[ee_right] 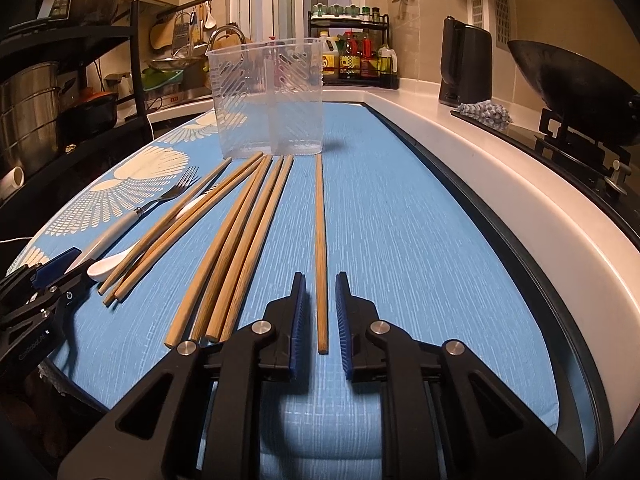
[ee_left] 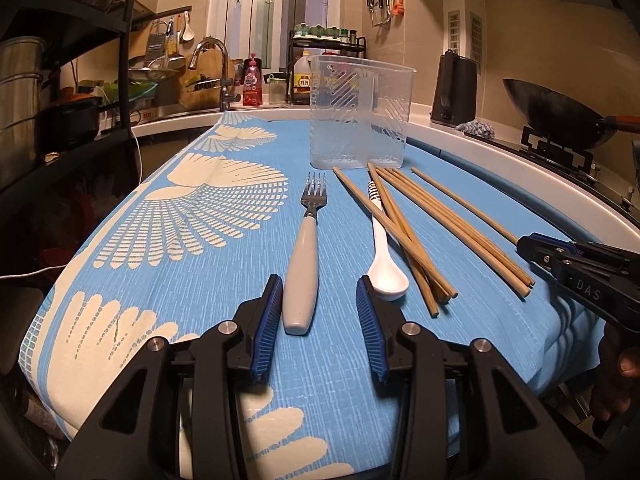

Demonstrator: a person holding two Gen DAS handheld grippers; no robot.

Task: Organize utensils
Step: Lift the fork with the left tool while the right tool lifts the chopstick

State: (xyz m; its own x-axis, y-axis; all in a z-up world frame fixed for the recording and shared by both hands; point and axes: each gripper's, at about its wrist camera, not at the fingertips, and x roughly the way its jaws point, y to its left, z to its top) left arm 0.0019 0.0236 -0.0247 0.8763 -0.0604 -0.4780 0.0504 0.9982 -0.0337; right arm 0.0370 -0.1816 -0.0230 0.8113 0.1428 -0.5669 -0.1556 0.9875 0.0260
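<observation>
Both grippers lined up — jaws apart, nothing held.
Left gripper (ee_left: 318, 312) straddles the fork (ee_left: 306, 256) handle — smooth, probably slippery; right gripper (ee_right: 321, 312) brackets a light, stiff chopstick (ee_right: 320, 248) at the cloth's near edge.

A black kettle (ee_right: 466, 66) stands on the white counter (ee_right: 460, 136) at one o'clock. A wok (ee_right: 576, 88) sits at two o'clock, a faucet (ee_left: 212, 64) at eleven.

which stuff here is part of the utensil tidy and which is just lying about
Job: fork, white spoon, chopsticks, lone chopstick, clear holder.

Lying about: wok, black kettle, sauce bottles, faucet, rag.
</observation>
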